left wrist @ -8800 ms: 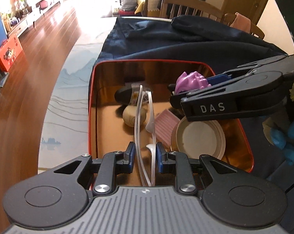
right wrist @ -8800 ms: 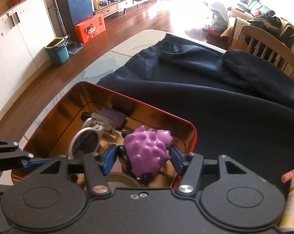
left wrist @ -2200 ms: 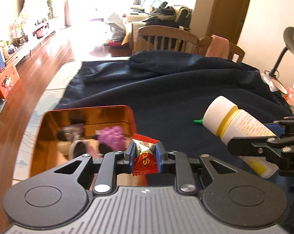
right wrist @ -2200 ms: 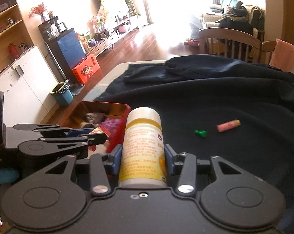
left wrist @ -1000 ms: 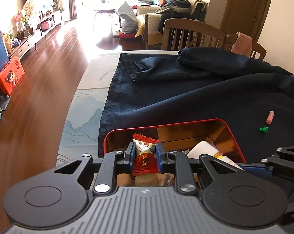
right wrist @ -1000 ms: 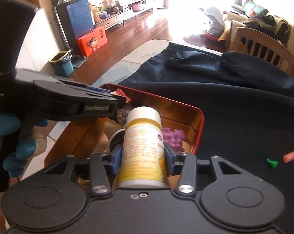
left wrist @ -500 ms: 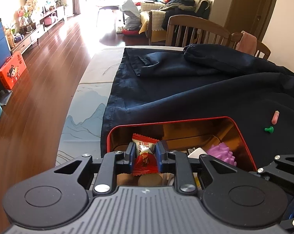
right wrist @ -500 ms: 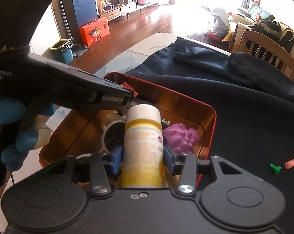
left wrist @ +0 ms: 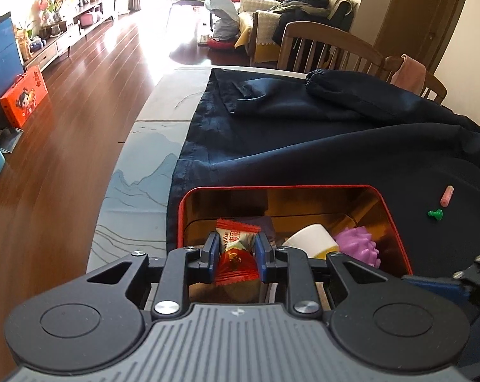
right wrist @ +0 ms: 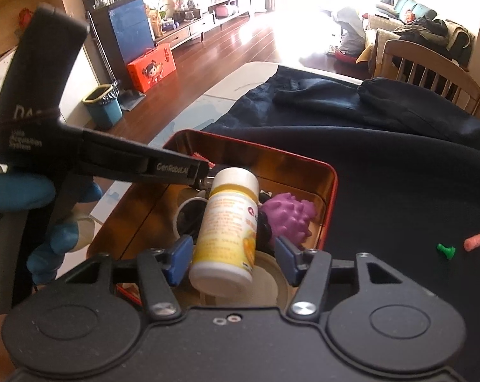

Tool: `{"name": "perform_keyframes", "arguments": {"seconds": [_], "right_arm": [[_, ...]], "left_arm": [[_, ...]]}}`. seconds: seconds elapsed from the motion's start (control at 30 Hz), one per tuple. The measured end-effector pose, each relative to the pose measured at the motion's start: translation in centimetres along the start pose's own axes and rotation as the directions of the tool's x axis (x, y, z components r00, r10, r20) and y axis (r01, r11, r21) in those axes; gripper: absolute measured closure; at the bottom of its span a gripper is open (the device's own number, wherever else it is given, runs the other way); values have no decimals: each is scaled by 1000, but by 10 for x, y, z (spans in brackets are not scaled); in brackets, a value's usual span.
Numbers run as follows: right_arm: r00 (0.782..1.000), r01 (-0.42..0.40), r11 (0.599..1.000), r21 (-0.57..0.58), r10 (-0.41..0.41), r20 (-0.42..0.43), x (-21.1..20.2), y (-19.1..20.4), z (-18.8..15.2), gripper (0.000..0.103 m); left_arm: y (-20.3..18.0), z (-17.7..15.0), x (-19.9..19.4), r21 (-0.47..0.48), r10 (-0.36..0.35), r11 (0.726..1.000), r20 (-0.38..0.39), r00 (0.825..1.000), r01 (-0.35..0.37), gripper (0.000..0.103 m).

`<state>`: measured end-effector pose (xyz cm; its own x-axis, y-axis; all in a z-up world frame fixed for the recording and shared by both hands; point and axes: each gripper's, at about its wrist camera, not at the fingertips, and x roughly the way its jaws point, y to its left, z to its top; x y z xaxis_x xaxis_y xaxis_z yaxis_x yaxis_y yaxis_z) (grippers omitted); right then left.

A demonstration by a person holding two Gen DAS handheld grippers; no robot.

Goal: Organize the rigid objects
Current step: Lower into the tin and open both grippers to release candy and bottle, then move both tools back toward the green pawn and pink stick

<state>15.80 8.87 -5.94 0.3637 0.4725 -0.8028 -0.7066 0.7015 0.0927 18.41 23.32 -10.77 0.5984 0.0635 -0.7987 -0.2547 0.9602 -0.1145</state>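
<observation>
The right gripper [right wrist: 233, 259] tilts steeply down over the tin [right wrist: 330, 197]. Its jaws have just been opening and now stand spread, a gap showing on both sides of the bottle [right wrist: 227, 226] between them, so the pads no longer press it. The bottle's long axis runs away from the jaws and leans a little to the right, base nearest the gripper, white cap at the far end. It is white with a yellow band under the cap and a yellow, printed label. Its base lies over a pale round dish [right wrist: 268, 286] in the tin's near end.

Just right of the bottle, still inside the tin, sits a purple knobbly toy [right wrist: 289, 211]. Beyond the right jaw, out on the dark cloth [right wrist: 399, 175] that covers the tabletop, lie a green peg [right wrist: 446, 250] and a pink stick [right wrist: 476, 241], close together.

The left gripper [left wrist: 236, 256] also points steeply down over the tin [left wrist: 180, 219], held by a blue-gloved hand [right wrist: 39, 210] that shows in the right wrist view. Its jaws are pressed in on a candy [left wrist: 236, 254], pinching it at the middle. The candy stands lengthwise along the jaws, its crimped red end pointing away; the wrapper is red with a pale band across the upper half. It hangs above the tin's floor, near the left wall. Right of these jaws the bottle's cap [left wrist: 311, 242] and the toy [left wrist: 359, 248] show inside the tin.
</observation>
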Motion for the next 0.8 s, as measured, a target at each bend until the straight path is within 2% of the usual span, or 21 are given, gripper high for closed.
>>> {"name": "perform_keyframes", "arguments": {"seconds": [0.07, 0.2, 0.4, 0.53, 0.67, 0.73, 0.8], "right_arm": [[1000, -6, 1000, 8, 6, 7, -6, -3, -1, 42], [1000, -18, 999, 27, 18, 18, -16, -11, -4, 41], [998, -37, 998, 52, 35, 44, -40, -27, -11, 39], [997, -45, 997, 54, 42, 68, -58, -44, -18, 30], [995, -56, 997, 61, 50, 88, -74, -64, -24, 28], [993, -61, 996, 60, 55, 100, -83, -76, -27, 27], [992, -61, 996, 59, 54, 116, -91, -87, -29, 20]], "left_arm": [[-1, -2, -3, 2, 1, 1000, 2, 1000, -1, 76], [-1, -7, -11, -3, 4, 1000, 16, 1000, -4, 53], [-13, -15, -32, 19, 17, 1000, 55, 998, -18, 50], [-28, -18, -47, 26, 28, 999, 84, 996, -30, 45], [-49, -18, -61, 27, 24, 999, 102, 994, -27, 45], [-62, -19, -67, 31, 21, 999, 114, 993, -25, 39], [-78, -19, -73, 37, 15, 999, 129, 992, -20, 35]]}}
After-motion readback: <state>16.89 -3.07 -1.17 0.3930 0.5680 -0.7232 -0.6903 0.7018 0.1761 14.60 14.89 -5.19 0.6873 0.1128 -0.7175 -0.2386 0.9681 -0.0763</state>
